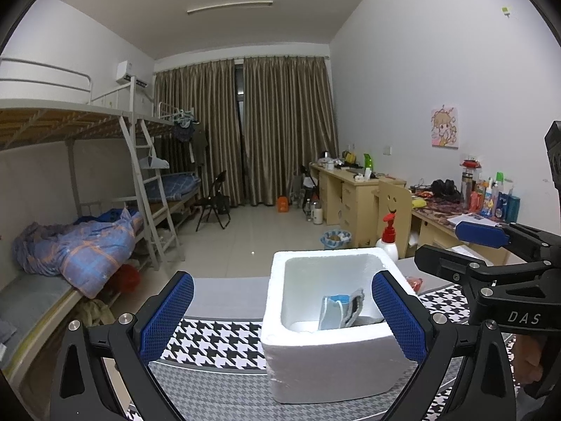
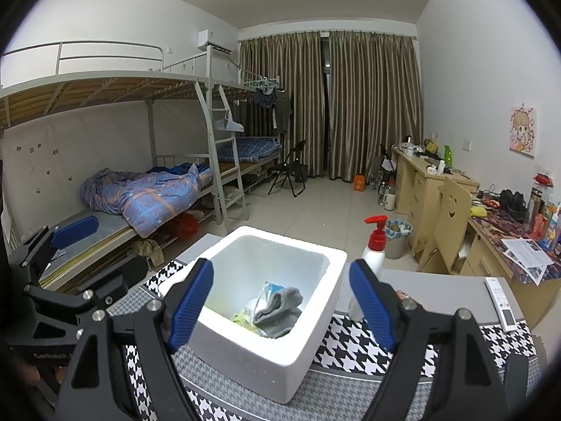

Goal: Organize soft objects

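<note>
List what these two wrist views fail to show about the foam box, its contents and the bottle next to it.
- White foam box: left wrist view, its near wall hides the floor.
- Grey sock: right wrist view, it covers the items beneath; the yellow-green scrap is unidentifiable.
- White pump bottle with red top: right claw finger hides its base.
- White remote control: buttons too small to read.

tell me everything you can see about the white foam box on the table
The white foam box is a thick-walled, open-topped square container that looks like polystyrene, with no lid in view. It stands upright on the houndstooth cloth covering the table. Inside lie a grey sock, a pale blue item and something yellowish-green. A red-pump bottle stands just behind its right corner. Neither gripper touches it.
</note>
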Demonstrator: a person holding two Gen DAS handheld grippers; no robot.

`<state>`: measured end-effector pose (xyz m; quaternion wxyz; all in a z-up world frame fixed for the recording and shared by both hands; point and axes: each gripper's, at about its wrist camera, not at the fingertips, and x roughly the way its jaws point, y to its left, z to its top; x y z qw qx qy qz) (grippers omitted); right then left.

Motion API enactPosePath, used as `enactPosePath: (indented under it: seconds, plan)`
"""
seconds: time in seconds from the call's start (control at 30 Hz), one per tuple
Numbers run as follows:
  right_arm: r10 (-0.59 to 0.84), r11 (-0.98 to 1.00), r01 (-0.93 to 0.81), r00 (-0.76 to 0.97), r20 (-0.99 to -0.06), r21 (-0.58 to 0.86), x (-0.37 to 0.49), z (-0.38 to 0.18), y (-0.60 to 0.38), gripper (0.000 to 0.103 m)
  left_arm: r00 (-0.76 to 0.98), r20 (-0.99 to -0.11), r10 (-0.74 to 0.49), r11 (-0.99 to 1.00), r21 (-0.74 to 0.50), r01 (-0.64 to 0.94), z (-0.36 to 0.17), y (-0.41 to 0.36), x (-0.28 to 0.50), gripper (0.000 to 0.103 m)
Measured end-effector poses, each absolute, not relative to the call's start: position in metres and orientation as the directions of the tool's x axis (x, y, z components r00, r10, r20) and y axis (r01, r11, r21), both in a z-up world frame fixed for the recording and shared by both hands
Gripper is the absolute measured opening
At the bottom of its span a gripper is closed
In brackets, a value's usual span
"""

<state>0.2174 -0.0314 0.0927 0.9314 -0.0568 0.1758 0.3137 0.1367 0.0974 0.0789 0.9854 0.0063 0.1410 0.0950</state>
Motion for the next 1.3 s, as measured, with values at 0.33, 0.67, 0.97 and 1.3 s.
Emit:
enactPosePath:
  seconds: [0.33, 0.67, 0.97, 1.3]
  plan:
    - [0.571, 0.794, -0.608, 0.744, -0.347, 0.0, 0.208, 0.094, -0.042, 0.084, 0.948, -0.271, 0.167, 0.986, 0.039, -0.162, 0.081, 0.088, 0.126, 0.102]
    - [0.564, 0.799, -0.602, 0.755, -0.335, -0.011, 0.196, 0.092, -0.054, 0.087, 0.954, -0.259, 0.148, 0.989, 0.033, -0.145, 0.084, 0.078, 0.114, 0.102]
    - [0.555, 0.806, -0.592, 0.762, -0.332, -0.012, 0.185, 0.088, -0.066, 0.087, 0.96, -0.246, 0.133, 0.991, 0.031, -0.129, 0.085, 0.069, 0.101, 0.102]
    - [0.547, 0.815, -0.579, 0.771, -0.324, -0.002, 0.178, 0.085, -0.079, 0.087, 0.961, -0.25, 0.118, 0.993, 0.029, -0.115, 0.083, 0.063, 0.097, 0.102]
